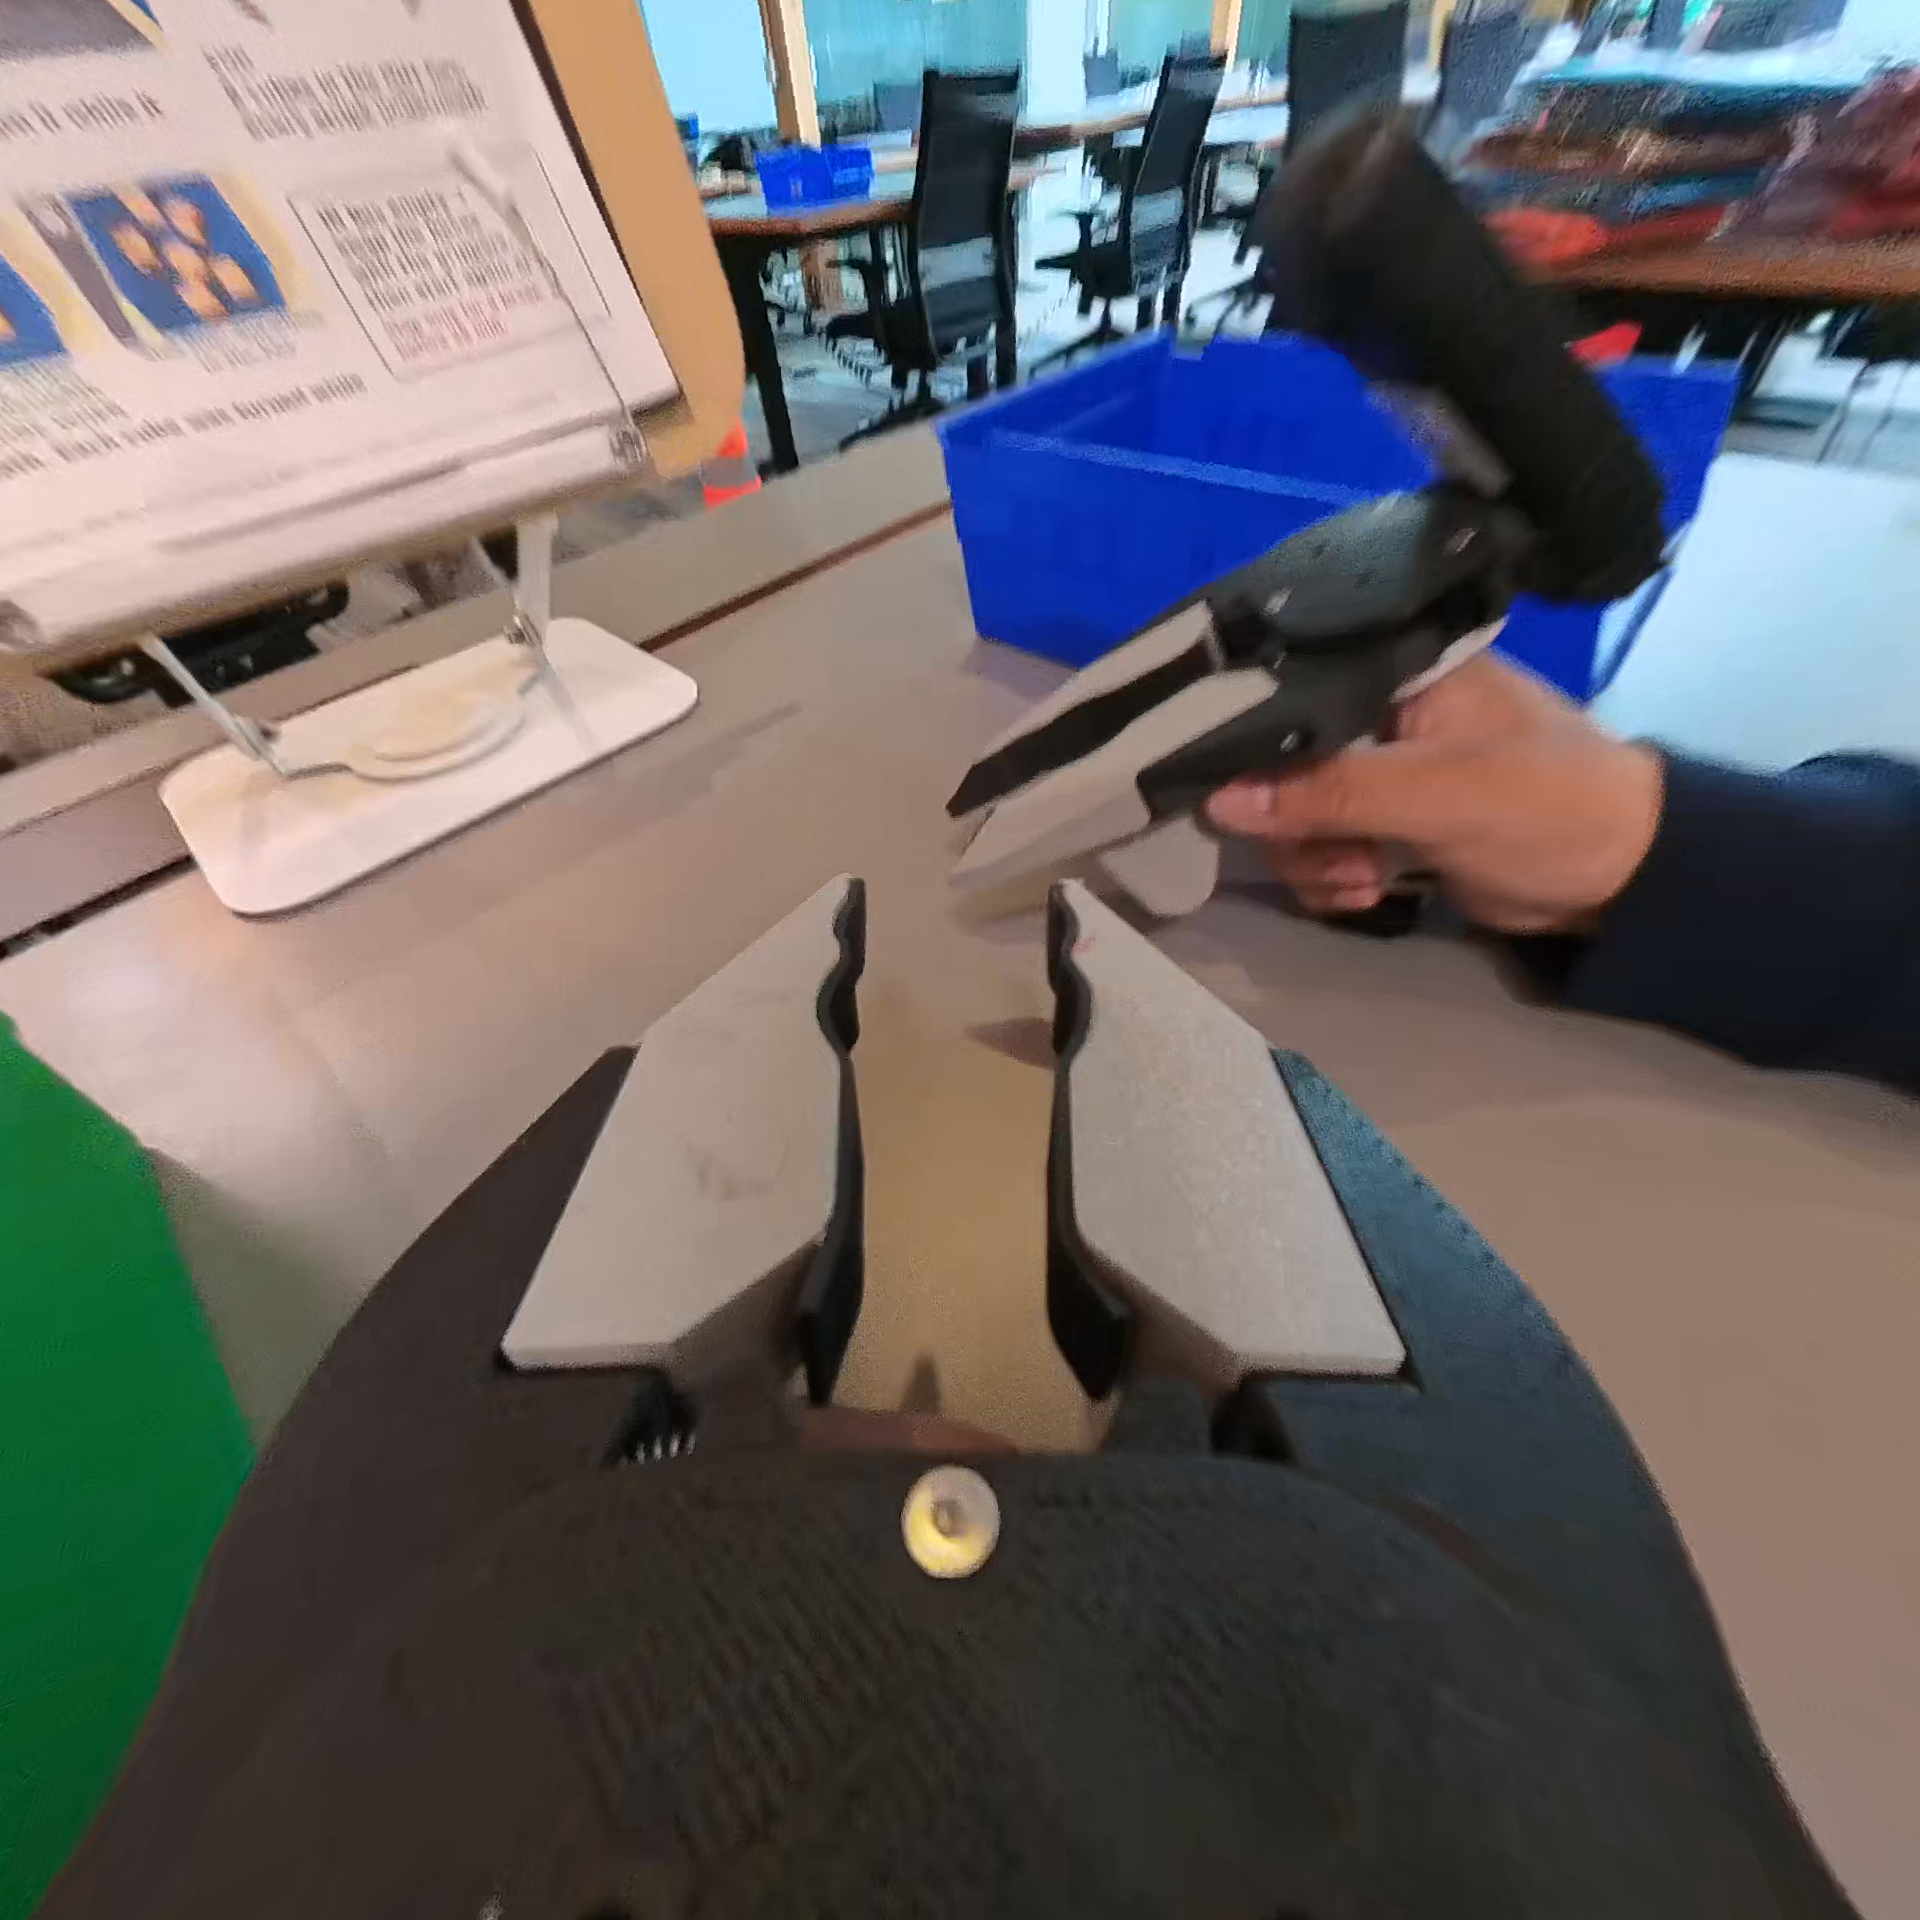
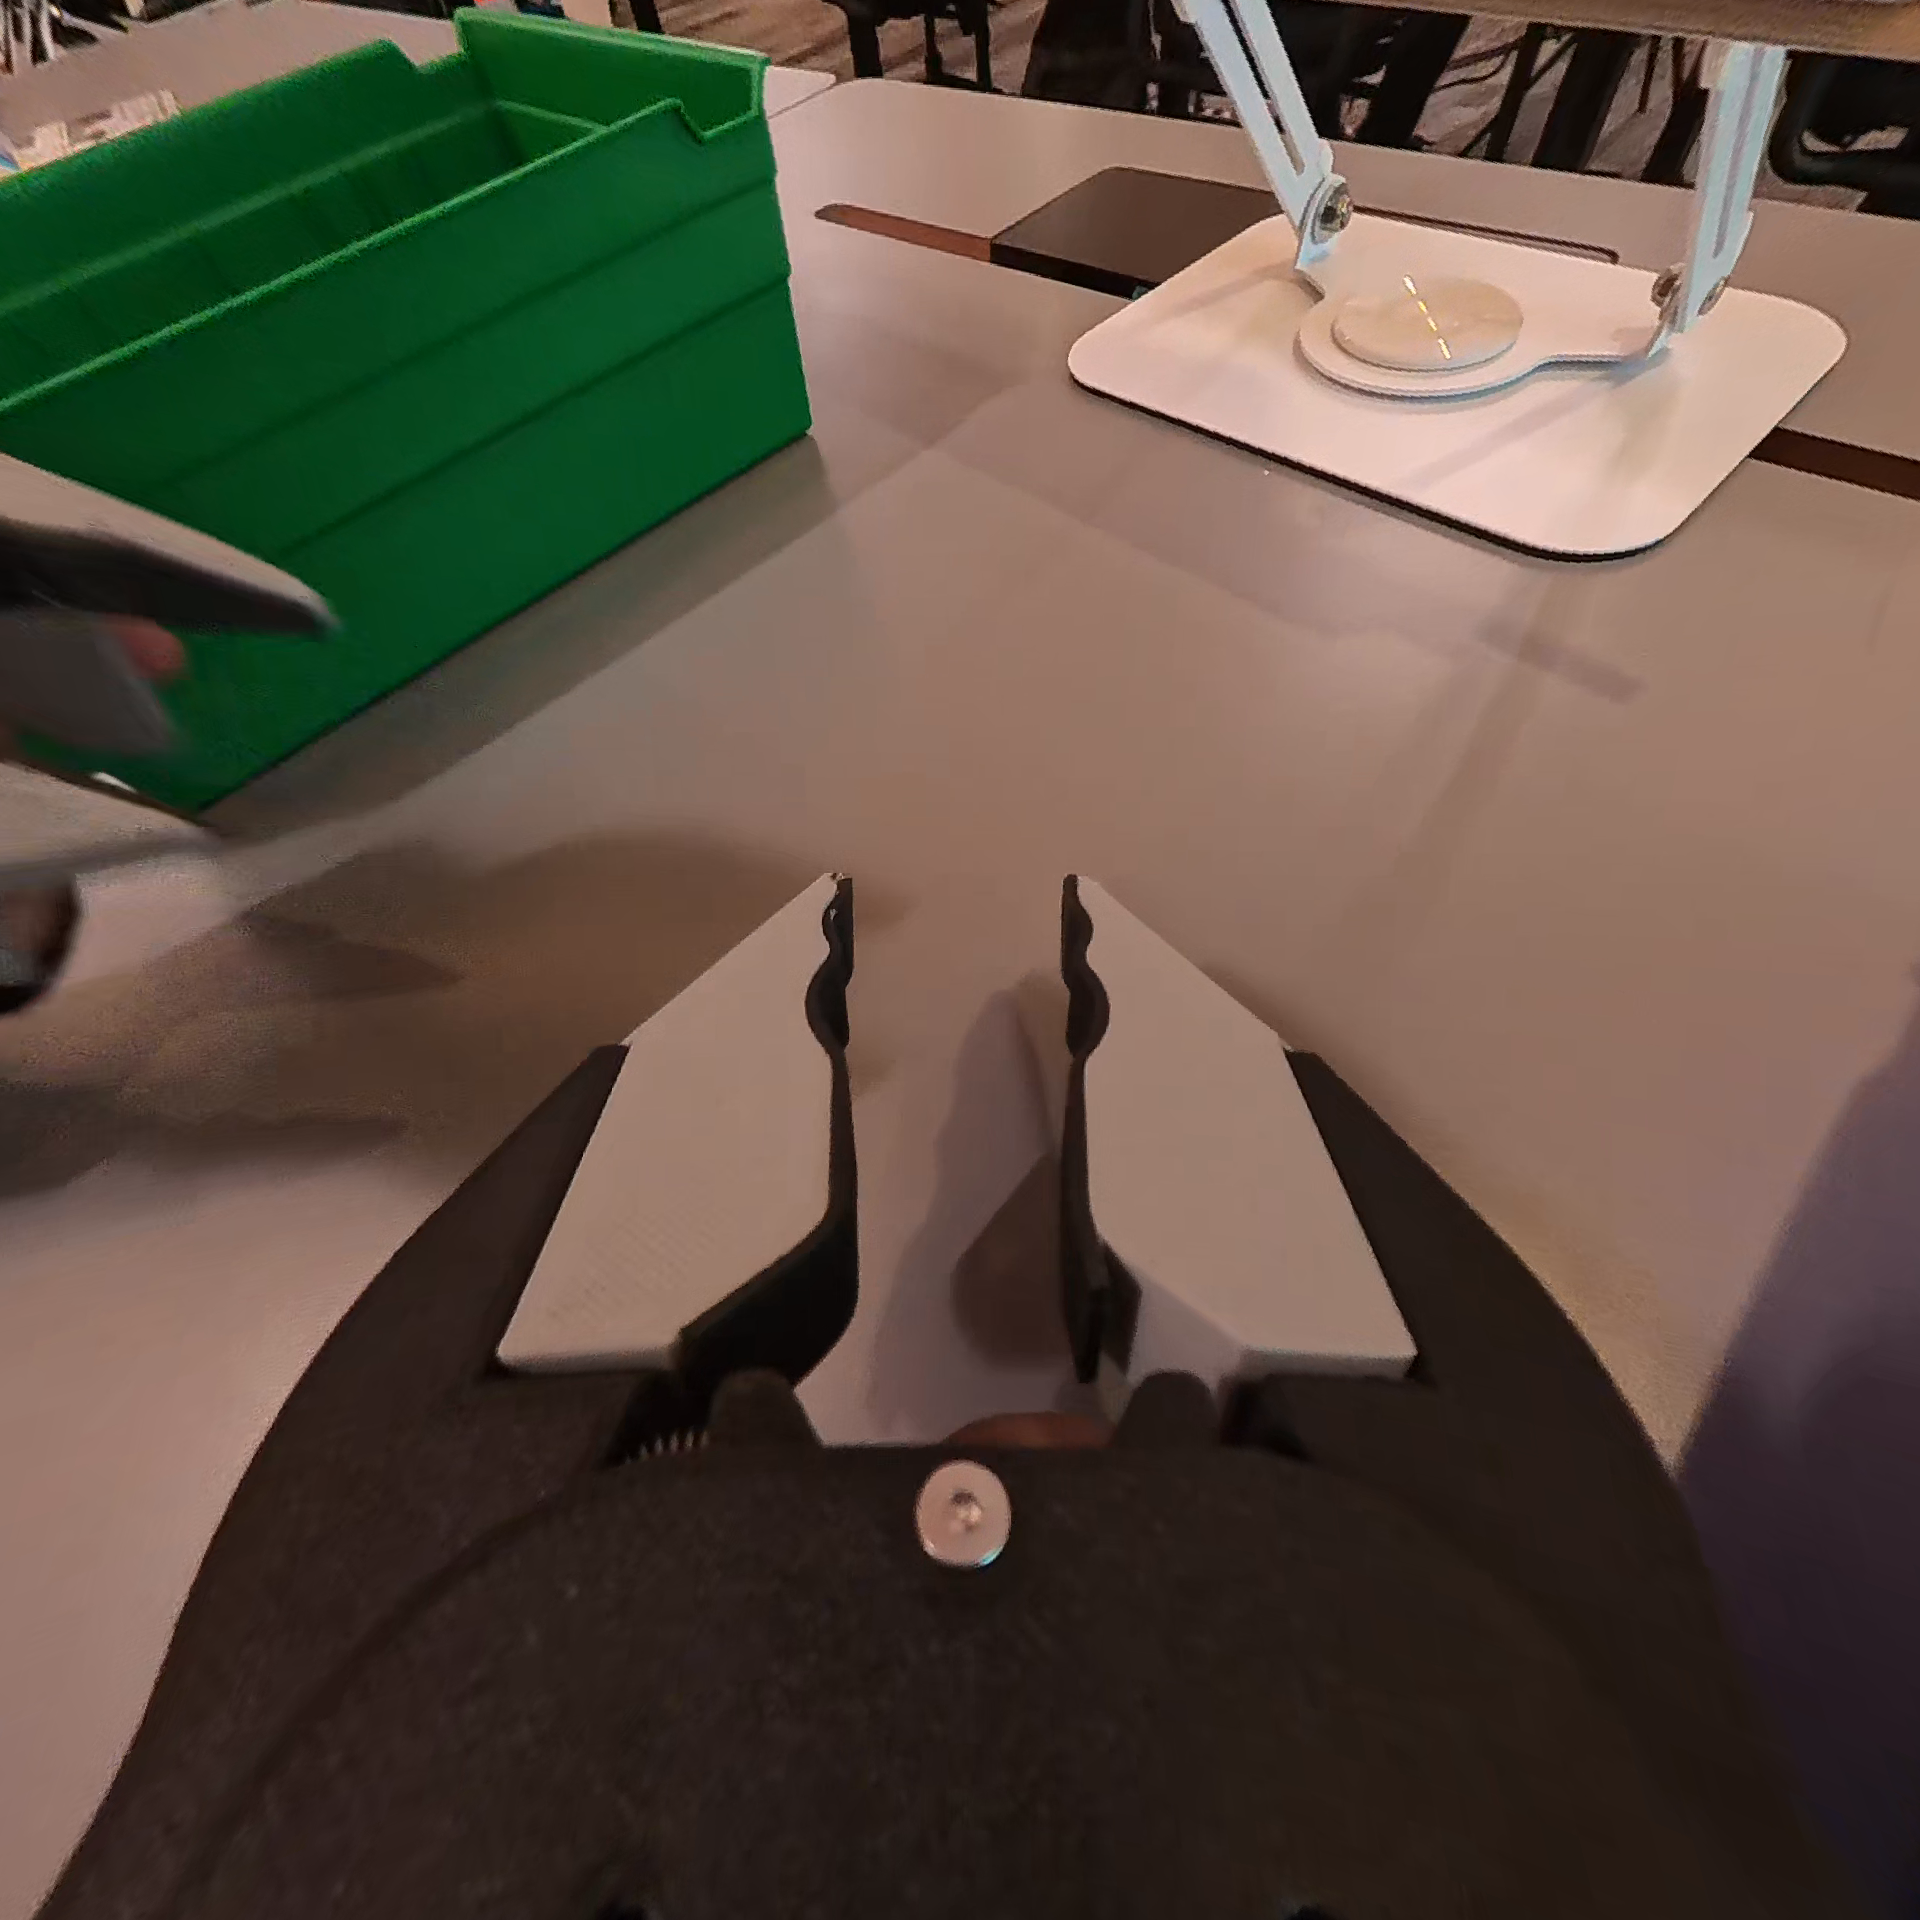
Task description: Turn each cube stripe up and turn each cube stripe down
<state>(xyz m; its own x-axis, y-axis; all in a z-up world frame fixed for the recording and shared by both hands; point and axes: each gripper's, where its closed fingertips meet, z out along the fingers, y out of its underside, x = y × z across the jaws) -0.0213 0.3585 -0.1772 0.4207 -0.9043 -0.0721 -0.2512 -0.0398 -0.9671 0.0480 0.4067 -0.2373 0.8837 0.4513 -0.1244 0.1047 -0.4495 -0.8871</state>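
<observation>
Right hand-held gripper (image 2: 956, 894) open, empty, over table (image 2: 1143, 727); green bin (image 2: 416, 364) beyond-left.

Grey table (image 2: 1143, 675) with bins and a stand.
Green bin (image 2: 416, 395) left, blue bin (image 1: 1164, 488) right, white stand (image 2: 1475, 416) holding a printed sheet (image 1: 291, 281).

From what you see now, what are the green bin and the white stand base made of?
Green divided bin: probably moulded plastic, matte, with uniform colour and stepped ribbed walls. White flat stand base: smooth, likely painted metal or plastic; its inset disc reflects light.
</observation>
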